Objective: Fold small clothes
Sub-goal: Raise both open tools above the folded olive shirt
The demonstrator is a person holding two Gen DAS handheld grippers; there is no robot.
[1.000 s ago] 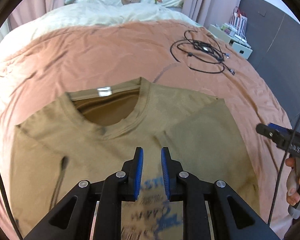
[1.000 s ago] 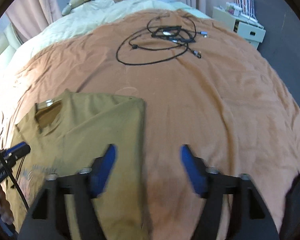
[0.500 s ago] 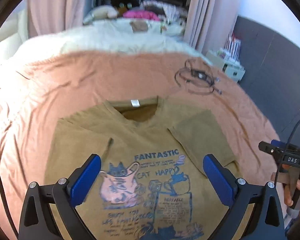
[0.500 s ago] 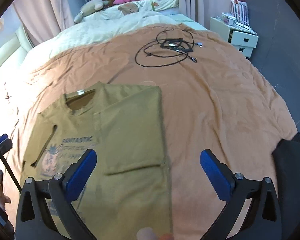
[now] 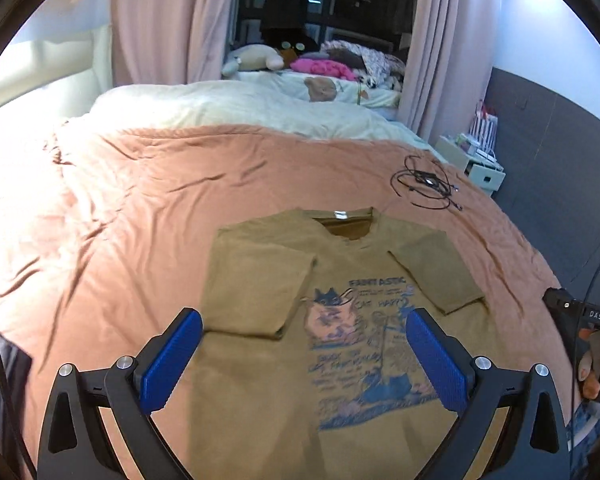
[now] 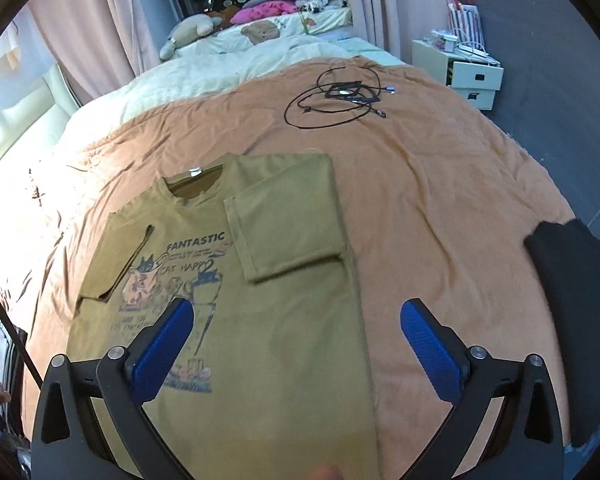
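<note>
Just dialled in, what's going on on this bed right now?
A person holding a two-finger gripper in each hand is folding an olive-green printed T-shirt that lies flat on the orange-brown bedspread. Both sleeves and side panels are already folded in over the front. The left gripper and right gripper hover above the shirt, fingers wide apart and holding nothing. A tangle of black cables lies further up the bed, and a black cloth sits at the right edge.

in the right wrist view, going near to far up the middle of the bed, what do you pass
olive t-shirt → bare orange bedspread → tangle of black cables → cream duvet → pink garment
</note>
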